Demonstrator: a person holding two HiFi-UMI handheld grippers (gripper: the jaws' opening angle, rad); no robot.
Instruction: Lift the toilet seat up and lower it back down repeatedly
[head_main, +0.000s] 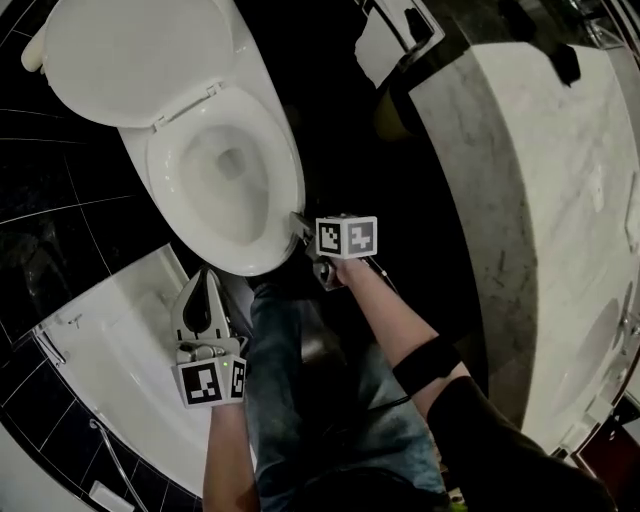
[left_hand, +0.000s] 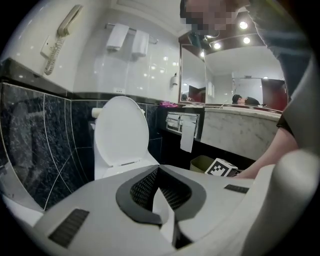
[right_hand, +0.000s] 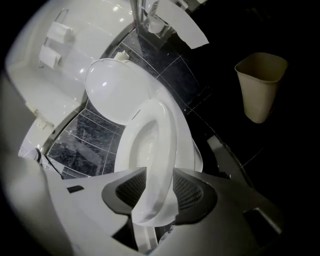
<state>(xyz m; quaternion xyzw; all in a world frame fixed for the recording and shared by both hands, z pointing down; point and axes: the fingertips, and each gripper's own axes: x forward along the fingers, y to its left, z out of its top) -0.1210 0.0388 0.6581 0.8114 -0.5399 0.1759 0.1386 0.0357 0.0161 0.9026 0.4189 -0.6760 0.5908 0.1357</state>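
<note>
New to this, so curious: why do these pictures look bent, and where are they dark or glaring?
Head view: a wide lens bows the marble counter; the floor is almost black. Left gripper view: ceiling spotlights glare above the mirror; the corners are dark. Right gripper view: the toilet seat is brightly lit, the waste bin dim.

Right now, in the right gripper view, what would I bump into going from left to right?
toilet paper rolls → toilet lid → toilet seat → waste bin
</note>
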